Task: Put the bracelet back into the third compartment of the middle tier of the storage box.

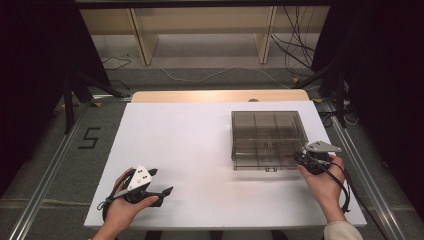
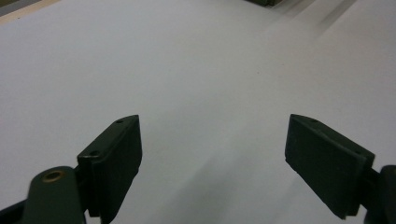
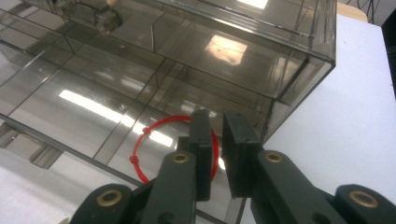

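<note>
Right gripper view: right gripper [image 3: 215, 140] at near right corner of smoky compartment box [image 3: 196, 60], jaws slightly parted, gripping nothing, red ring [image 3: 154, 140] lying inside box just behind them. Left gripper [image 2: 212, 158] wide open, empty, well left of box over white table [image 2: 187, 60].

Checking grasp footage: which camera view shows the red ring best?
The right gripper view: the red ring lies large in a compartment of the smoky clear box, part hidden by the right gripper. In the high view it is a faint red trace. The left gripper view gives just a sliver of the box's edge.
</note>
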A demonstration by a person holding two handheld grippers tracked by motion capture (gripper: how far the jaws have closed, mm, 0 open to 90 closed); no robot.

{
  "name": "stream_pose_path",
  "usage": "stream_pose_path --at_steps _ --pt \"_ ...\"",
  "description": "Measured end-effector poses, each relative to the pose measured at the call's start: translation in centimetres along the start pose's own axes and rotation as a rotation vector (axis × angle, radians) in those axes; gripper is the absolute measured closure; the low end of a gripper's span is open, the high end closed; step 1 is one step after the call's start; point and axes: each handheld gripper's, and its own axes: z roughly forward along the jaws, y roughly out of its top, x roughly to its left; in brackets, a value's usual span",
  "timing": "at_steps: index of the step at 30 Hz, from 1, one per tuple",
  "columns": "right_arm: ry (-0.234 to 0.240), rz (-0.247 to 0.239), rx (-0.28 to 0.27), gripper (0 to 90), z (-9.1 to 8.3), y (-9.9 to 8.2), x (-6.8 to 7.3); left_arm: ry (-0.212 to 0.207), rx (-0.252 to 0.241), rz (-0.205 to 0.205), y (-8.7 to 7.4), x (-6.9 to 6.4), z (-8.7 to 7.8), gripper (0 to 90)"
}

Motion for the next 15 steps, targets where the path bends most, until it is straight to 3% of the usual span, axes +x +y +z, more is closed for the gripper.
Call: stream_pose_path --at_steps 15 --pt "0.034 0.099 -0.068 65.0 -0.99 -0.10 -0.56 0.001 -0.003 -0.002 -0.02 0.00 -0.03 18.7"
